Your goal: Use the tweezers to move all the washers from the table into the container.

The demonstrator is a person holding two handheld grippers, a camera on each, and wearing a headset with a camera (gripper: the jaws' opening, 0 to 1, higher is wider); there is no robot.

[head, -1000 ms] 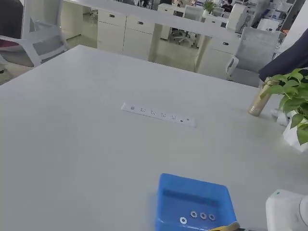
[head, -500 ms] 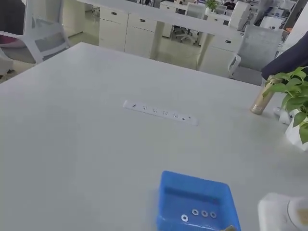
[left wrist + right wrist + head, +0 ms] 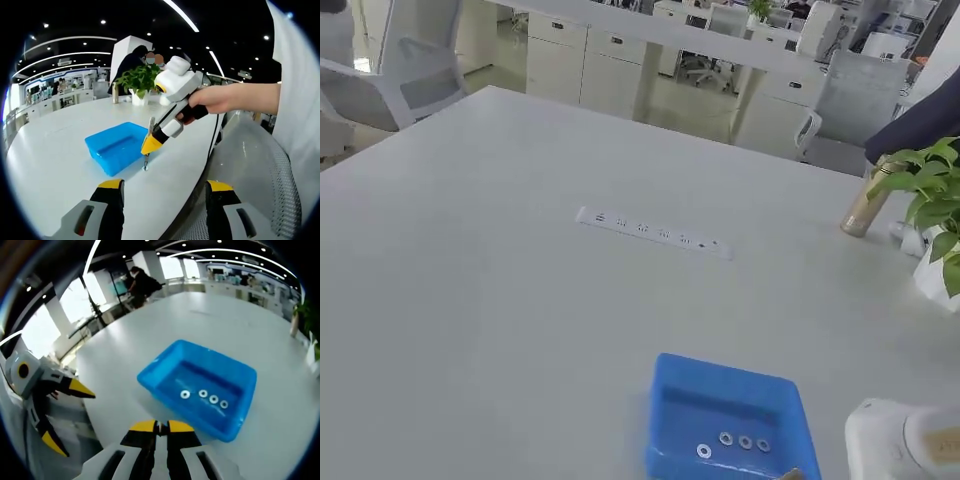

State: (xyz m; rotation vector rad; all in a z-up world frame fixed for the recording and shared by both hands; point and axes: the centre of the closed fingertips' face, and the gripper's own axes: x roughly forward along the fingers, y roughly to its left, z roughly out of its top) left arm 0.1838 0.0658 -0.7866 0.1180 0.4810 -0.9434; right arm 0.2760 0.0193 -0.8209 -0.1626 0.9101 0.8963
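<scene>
The left gripper (image 3: 165,185) has its jaws spread wide with nothing between them. In its own view the yellow tips stand far apart at 6 o'clock, above the white table (image 3: 55,160). The right gripper (image 3: 161,427) has its jaws pressed narrow, the two yellow tips almost meeting.

In the left gripper view a hand (image 3: 210,102) holds the right gripper at 12 o'clock, tilted down toward 7 o'clock. Its closed tips pinch the tweezers (image 3: 145,162). The thin metal points down to the table just beside the near edge of the blue tray (image 3: 117,145). I cannot tell whether the point touches the table, or whether it carries anything.

In the right gripper view the tray lies at 1 o'clock from the jaws. Four washers (image 3: 203,393) lie in a short row on its floor, near one another. The left gripper shows there at 9 o'clock, off the table's edge.

In the head view the tray sits at 5 o'clock. A power strip (image 3: 653,232) lies well beyond it toward 12 o'clock. A plant (image 3: 932,195) and a gold bottle (image 3: 863,208) stand at 3 o'clock.
</scene>
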